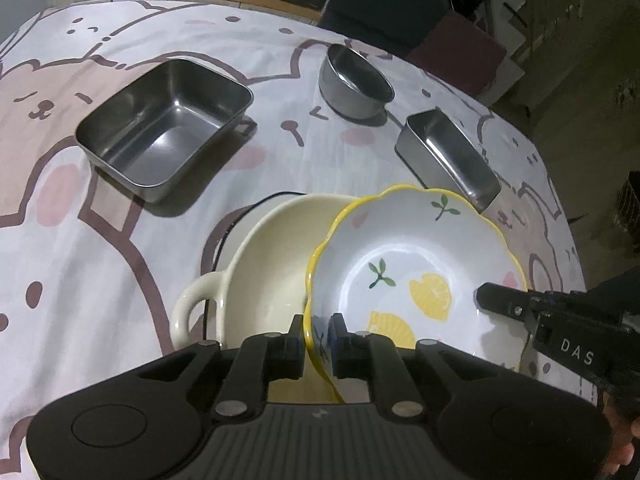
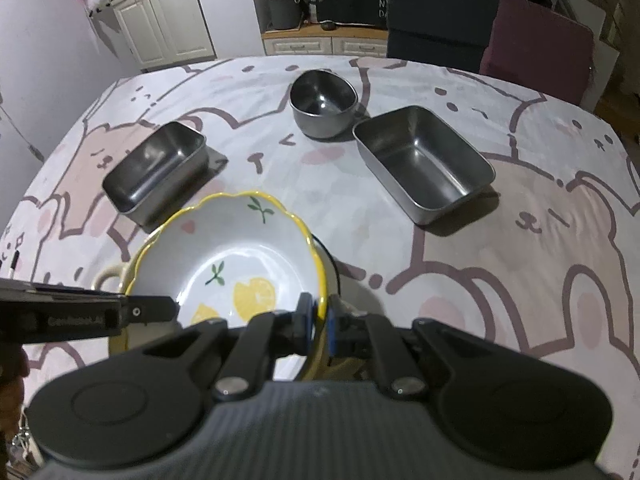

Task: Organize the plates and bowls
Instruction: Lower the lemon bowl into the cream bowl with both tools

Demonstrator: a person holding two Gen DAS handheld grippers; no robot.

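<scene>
A white lemon-print bowl with a wavy yellow rim sits tilted over a cream bowl with a loop handle. My left gripper is shut on the lemon bowl's near rim. My right gripper is shut on its opposite rim, and shows in the left wrist view at the right. Three steel vessels stand beyond: a large rectangular tray, a round bowl and a small rectangular tray.
The table wears a white cloth with pink bear outlines. A dark-rimmed dish edge shows under the cream bowl. Chairs stand at the far edge, with cabinets behind.
</scene>
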